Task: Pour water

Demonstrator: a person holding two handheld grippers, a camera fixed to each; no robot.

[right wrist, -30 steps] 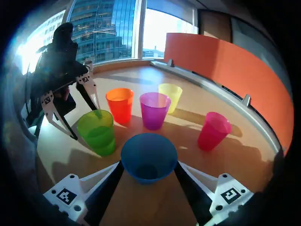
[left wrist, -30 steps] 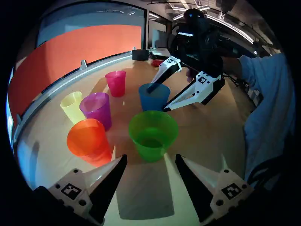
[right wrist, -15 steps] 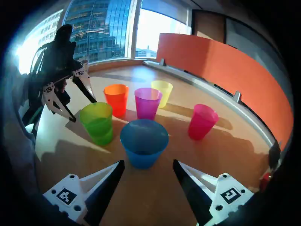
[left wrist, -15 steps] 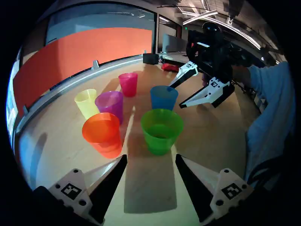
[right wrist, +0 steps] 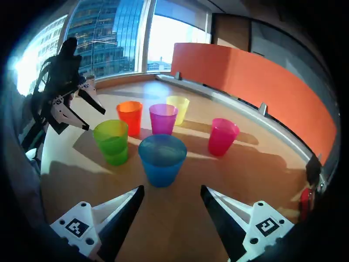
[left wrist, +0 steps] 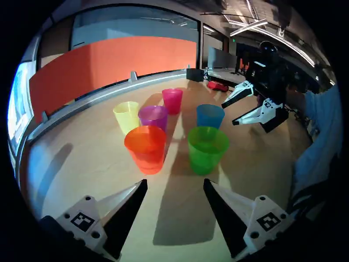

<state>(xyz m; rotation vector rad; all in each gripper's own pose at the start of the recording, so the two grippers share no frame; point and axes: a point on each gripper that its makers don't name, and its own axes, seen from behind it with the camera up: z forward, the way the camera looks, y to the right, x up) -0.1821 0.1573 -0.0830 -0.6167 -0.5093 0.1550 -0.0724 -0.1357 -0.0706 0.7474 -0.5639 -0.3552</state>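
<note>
1. Left gripper view: my left tongs (left wrist: 174,181) gape wide and empty, short of the green cup (left wrist: 207,149) and the orange cup (left wrist: 146,148); the cups crowd together, so a careless reach could topple a neighbour.
2. Right gripper view: my right tongs (right wrist: 172,187) are wide too, holding nothing; the blue cup (right wrist: 162,159) stands just ahead on the tabletop (right wrist: 172,227).
3. The cups look thin, smooth, translucent plastic, tapered; squeezed hard they may buckle and spill; gripped lightly they may slip.

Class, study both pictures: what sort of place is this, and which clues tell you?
Probably an office high in a city building: large windows look out on glass towers, and an orange partition runs beside the long wooden table.
</note>
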